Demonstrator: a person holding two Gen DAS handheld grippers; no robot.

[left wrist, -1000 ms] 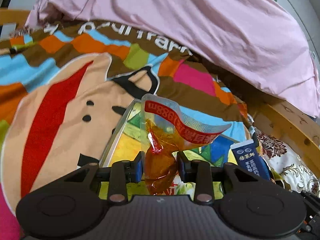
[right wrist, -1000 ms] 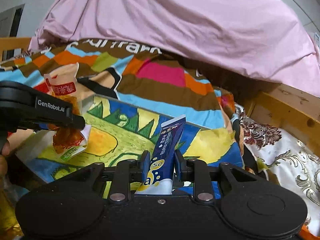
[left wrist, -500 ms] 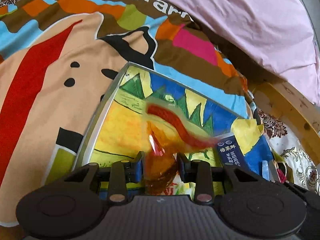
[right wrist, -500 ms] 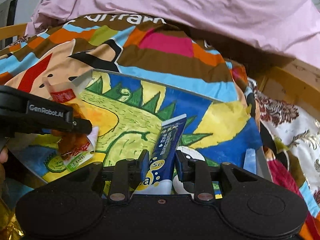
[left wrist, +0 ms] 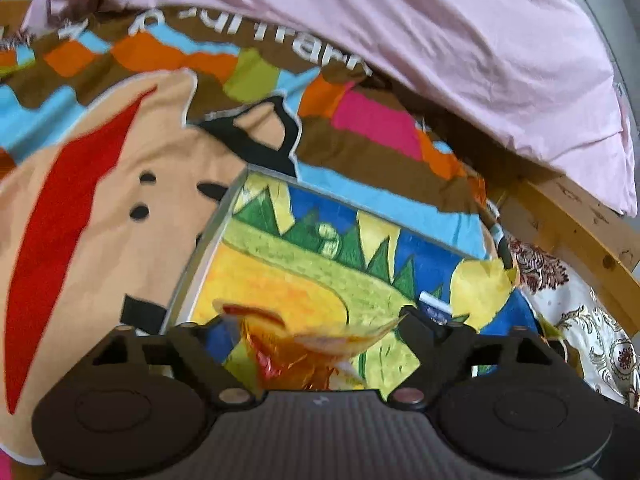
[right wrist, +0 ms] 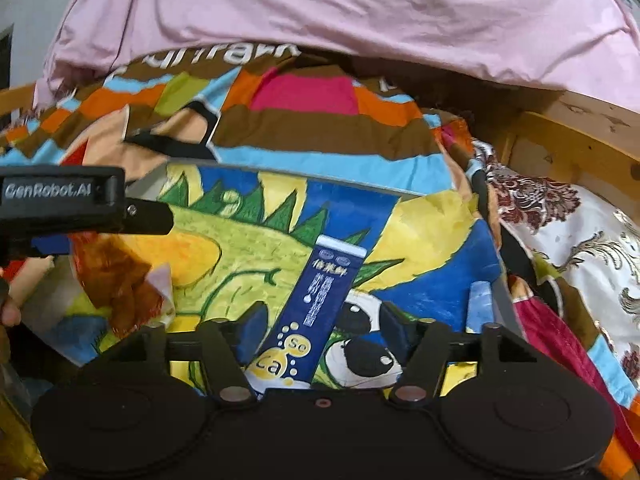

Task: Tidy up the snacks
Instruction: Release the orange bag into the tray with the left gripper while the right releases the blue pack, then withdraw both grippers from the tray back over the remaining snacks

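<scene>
Since a second ago you've let go with both hands: your left gripper is opening, and the orange snack packet it pinched upright now sags loose between the spread jaws. Your right gripper is opening too, its pads clear of the blue snack stick. Both of the 2 snacks lie on the painted tray on the striped blanket.
</scene>
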